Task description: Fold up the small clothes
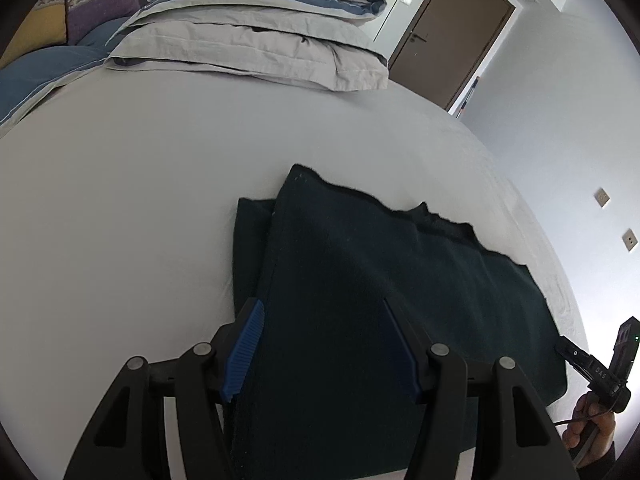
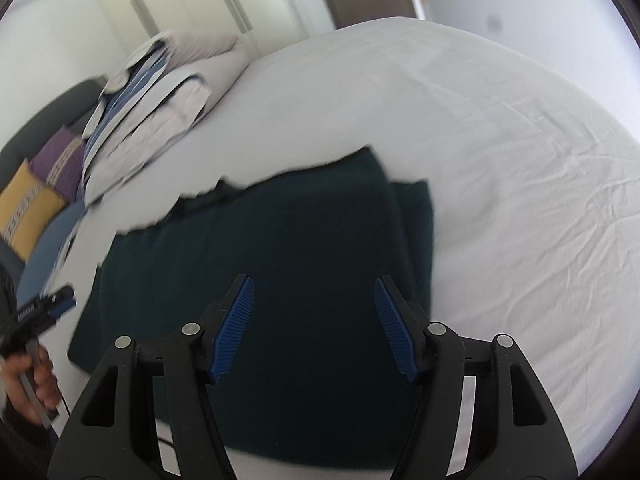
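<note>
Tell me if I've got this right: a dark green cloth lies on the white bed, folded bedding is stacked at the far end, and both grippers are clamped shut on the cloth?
Not quite. Both the left gripper and right gripper are open above the dark green cloth, as each wrist view shows. The white bed and folded bedding are as you say.

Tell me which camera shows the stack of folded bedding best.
The left wrist view. There the folded bedding lies sharp at the far end of the bed, with its grey and blue layers easy to tell apart. The right wrist view shows the same bedding off to the left, smaller and blurred.
</note>
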Tool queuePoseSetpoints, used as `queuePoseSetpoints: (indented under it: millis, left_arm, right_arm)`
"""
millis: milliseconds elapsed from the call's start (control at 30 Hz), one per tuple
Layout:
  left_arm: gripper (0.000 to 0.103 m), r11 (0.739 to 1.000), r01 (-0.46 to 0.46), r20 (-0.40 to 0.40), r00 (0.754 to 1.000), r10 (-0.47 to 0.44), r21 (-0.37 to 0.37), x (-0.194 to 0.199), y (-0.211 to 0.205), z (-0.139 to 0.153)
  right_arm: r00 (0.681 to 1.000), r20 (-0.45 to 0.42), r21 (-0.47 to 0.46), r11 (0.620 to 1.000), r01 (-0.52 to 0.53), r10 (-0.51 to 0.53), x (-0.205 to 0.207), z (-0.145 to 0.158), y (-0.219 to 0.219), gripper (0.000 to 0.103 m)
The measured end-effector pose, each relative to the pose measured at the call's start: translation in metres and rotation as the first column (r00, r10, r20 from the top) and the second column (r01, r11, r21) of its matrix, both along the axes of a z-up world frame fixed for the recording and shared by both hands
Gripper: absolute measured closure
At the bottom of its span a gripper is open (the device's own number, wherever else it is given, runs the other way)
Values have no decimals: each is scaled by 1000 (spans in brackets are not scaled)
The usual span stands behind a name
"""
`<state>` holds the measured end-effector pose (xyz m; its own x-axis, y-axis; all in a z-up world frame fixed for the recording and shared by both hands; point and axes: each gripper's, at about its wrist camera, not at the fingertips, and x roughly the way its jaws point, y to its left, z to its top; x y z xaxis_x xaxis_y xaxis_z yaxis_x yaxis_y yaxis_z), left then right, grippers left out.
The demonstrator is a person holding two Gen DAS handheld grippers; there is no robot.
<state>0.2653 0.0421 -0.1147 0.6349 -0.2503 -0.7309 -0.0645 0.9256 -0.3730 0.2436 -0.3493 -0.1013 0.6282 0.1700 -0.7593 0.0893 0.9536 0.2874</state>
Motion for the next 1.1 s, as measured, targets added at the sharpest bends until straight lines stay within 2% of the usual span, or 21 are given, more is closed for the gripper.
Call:
queuePoseSetpoints:
  millis: [33, 67, 100, 167, 267, 333, 400, 500, 567, 667, 733, 833, 867, 933, 1100]
  left_arm:
    - [41, 1000, -9, -10, 1000, 9, 11, -2, 2, -6]
    - [41, 999, -30, -40, 999, 30, 19, -2, 8, -17]
    - [41, 999, -46, -63, 997, 47, 18, -1, 14, -27]
    - [46, 998, -67, -78, 995, 66, -6, -11, 28, -40]
    - [46, 996, -83, -67, 994, 82, -18, -23, 40, -37]
    - [48, 995, -94, -67, 993, 92, -21, -28, 42, -31]
    - [48, 995, -93, -45, 995, 91, -38, -34, 40, -21]
    - [48, 999, -35, 12, 999, 35, 9, -42, 16, 1]
    - [48, 999, 24, 34, 999, -26, 47, -41, -8, 10]
    - [48, 991, 91, 38, 995, -95, 93, -35, -43, 11]
    - [48, 983, 135, 14, 990, -138, 122, -30, -62, 3]
    - [46, 961, 166, -46, 986, -160, 221, -22, -86, -21]
    - [46, 953, 167, -48, 986, -160, 252, -22, -89, -26]
    - [45, 949, 169, -37, 986, -165, 267, -23, -89, -29]
    - [45, 944, 185, -33, 983, -183, 275, -25, -86, -32]
  right_arm:
    - [1000, -31, -14, 1000, -1, 1, -6, -9, 1, 44]
    - [999, -47, -18, 1000, 0, -1, -12, -17, -1, 50]
    - [999, -44, -19, 1000, 9, -10, -17, -21, -5, 61]
    - [999, -36, -4, 999, 35, -35, -26, -21, -20, 68]
    - [995, -37, 10, 996, 93, -93, -37, -9, -28, 68]
    - [995, -6, 21, 995, 100, -100, -47, 7, -26, 64]
    - [998, 31, 78, 996, 49, -51, -53, 21, -13, 64]
    - [997, 62, 156, 986, -63, 53, -54, 28, 18, 64]
    - [990, 57, 220, 966, -137, 128, -48, 23, 40, 64]
    - [984, 38, 312, 933, -179, 175, -39, 9, 67, 64]
    - [978, 16, 397, 897, -195, 206, -31, -9, 87, 64]
    - [968, -35, 433, 877, -209, 248, -23, -38, 107, 64]
    - [969, -54, 423, 885, -195, 239, -22, -45, 108, 69]
    - [975, -56, 463, 871, -165, 215, -25, -56, 95, 78]
    - [998, -46, 510, 860, -7, 35, -45, -58, 25, 79]
